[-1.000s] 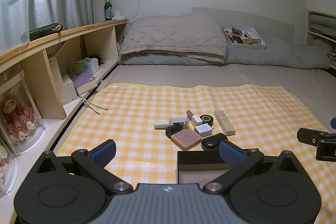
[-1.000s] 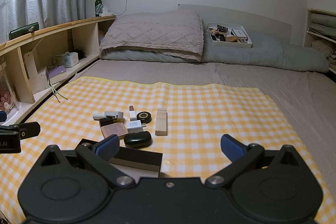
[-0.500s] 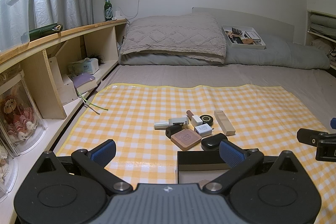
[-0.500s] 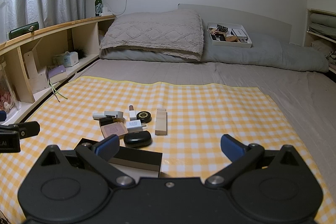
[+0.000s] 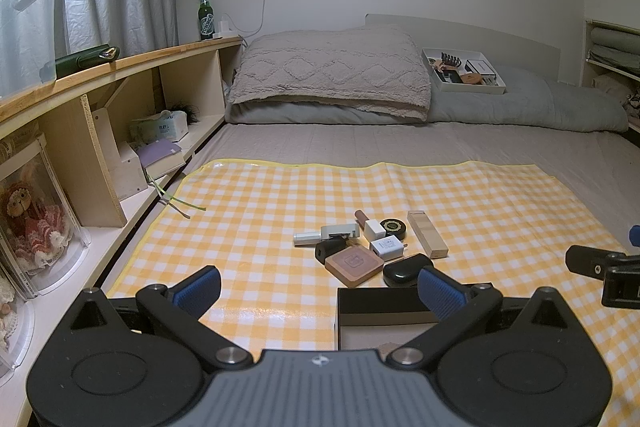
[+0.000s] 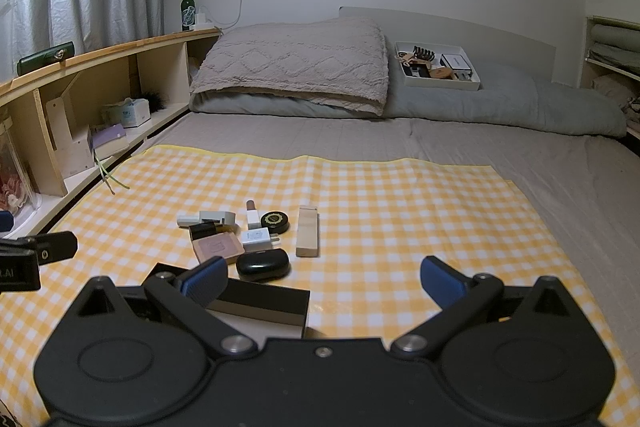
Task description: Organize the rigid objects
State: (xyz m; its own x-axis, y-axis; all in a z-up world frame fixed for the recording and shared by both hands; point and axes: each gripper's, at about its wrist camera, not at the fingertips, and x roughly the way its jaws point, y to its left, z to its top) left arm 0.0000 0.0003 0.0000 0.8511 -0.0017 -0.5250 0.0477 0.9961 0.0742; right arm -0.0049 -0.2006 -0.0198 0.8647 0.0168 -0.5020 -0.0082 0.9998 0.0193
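A green bottle [image 5: 205, 15] was seen upright on the wooden shelf [image 5: 120, 61], with grey curtains [image 5: 120, 11] hung behind. A tissue box [image 5: 160, 127] and a purple book [image 5: 160, 153] were kept in the lower compartments. A textured pillow [image 5: 332, 75] was laid at the head of the bed.

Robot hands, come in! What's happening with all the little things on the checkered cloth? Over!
Left gripper open, empty. Right gripper open, empty. Small items clustered loose on the cloth, none seen in the black box yet. Nothing blocking.
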